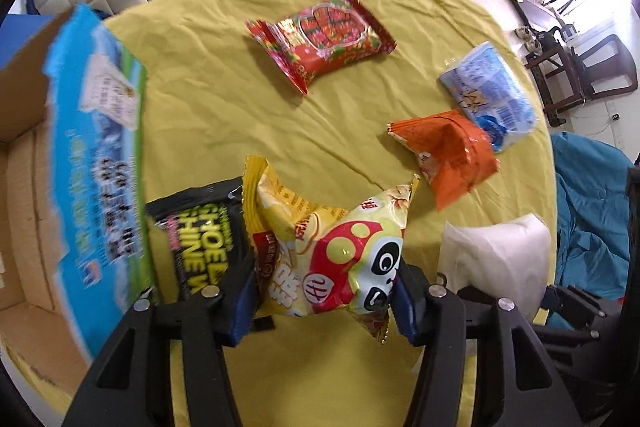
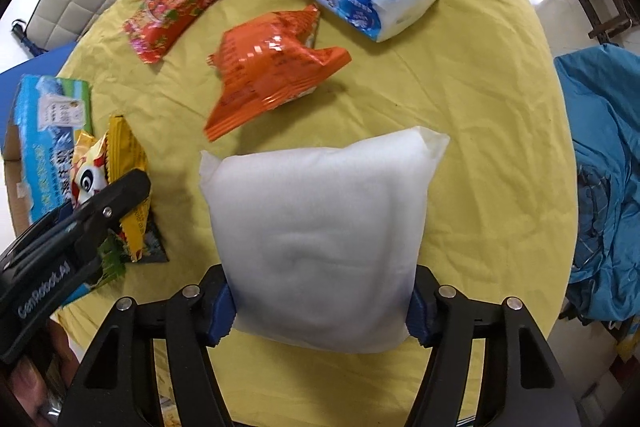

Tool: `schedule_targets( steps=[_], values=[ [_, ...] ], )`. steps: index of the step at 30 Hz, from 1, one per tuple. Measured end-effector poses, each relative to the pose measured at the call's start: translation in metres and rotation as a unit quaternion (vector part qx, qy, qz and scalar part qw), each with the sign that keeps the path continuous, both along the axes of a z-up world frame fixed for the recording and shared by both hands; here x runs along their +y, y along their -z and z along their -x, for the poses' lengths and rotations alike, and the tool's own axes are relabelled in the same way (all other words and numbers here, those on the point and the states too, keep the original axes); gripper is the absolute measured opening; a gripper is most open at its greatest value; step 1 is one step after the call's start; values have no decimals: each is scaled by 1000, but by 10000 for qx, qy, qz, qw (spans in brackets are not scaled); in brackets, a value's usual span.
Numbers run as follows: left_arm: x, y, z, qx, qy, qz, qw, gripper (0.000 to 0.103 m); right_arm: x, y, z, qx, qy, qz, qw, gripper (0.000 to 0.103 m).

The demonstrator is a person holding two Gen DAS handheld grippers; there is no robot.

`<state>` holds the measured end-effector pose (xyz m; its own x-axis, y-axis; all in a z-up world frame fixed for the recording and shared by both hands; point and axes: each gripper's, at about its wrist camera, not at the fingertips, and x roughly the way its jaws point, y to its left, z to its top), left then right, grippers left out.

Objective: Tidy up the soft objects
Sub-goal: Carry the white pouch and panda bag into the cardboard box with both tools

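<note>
My left gripper [image 1: 324, 303] points down and is shut on a yellow snack bag with a panda face [image 1: 320, 239], pinched between its blue pads above the yellow tablecloth [image 1: 224, 87]. In the right wrist view the same bag [image 2: 124, 163] hangs under one of its fingers [image 2: 116, 199]. My right gripper [image 2: 320, 311] has both pads against the sides of a white soft pack [image 2: 316, 227], which also shows at the right of the left wrist view [image 1: 500, 255].
On the cloth lie a red snack bag [image 1: 320, 39], an orange bag [image 1: 452, 151], a blue-and-white tissue pack [image 1: 488, 95] and a black wipes pack [image 1: 196, 239]. An open cardboard box with a blue printed flap [image 1: 96, 147] stands at the left. Chairs ring the round table.
</note>
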<state>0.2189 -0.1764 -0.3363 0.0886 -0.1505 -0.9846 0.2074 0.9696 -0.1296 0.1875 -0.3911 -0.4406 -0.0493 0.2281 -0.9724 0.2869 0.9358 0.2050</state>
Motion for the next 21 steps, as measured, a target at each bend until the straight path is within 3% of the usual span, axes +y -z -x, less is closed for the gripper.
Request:
schedule_targets(
  steps=[5,12,21],
  values=[
    [20,-41,18,-312,-81,121,9994,53,9,-34,-1,-206,-111,-48,9997,69],
    [35,-78,0,-654,-259,352,9969,53,37,-94,-5,-695,-317,-140,9970,69],
    [127,-134,-18,-1049,-572,639,9908,53,131,-169,-39,-1331,-649,-317,9885,69]
  ],
)
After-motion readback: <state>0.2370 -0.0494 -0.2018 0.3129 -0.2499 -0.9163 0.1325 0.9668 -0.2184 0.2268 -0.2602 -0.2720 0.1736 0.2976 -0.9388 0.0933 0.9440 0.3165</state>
